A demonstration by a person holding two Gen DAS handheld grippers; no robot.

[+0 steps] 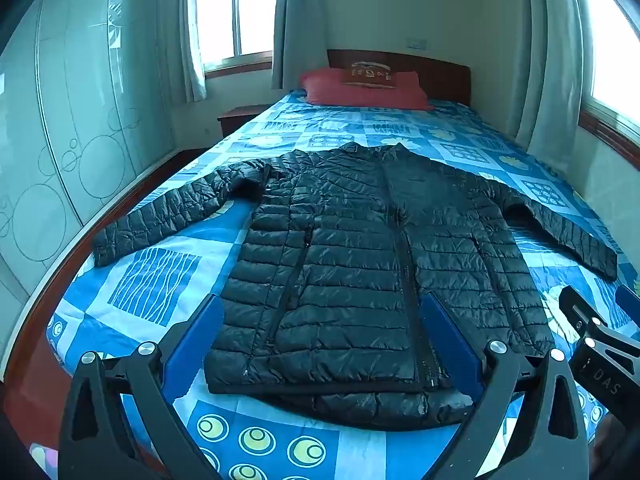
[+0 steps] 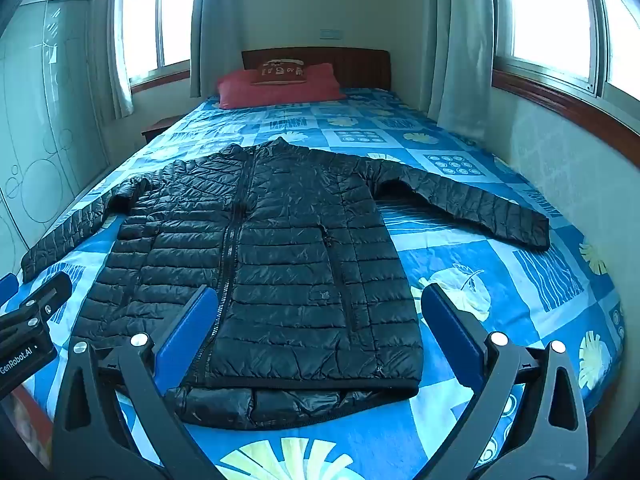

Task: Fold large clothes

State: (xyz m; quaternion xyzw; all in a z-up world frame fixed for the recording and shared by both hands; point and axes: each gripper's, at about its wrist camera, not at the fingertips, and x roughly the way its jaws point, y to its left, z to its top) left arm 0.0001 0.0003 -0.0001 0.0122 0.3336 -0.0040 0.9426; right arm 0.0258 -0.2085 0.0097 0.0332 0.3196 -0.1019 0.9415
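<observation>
Black quilted jacket (image 1: 360,264) lies flat on the bed (image 1: 160,280), front up, zipped, collar toward the red pillow (image 1: 360,90) and headboard (image 1: 440,72), hem at the near end. Both sleeves are spread out to the sides; the left sleeve (image 1: 160,220) reaches toward the bed edge by the wardrobe (image 1: 80,120), the right sleeve (image 2: 480,208) toward the window wall. Back hem sticks out slightly below the front hem.

Left hand-held gripper (image 1: 320,344) is released, jaws wide, hovering over the hem's left part, nothing between the pads. Right hand-held gripper (image 2: 320,332) is likewise spread wide above the hem's right part, not touching the fabric. Each gripper shows at the edge of the other's view.
</observation>
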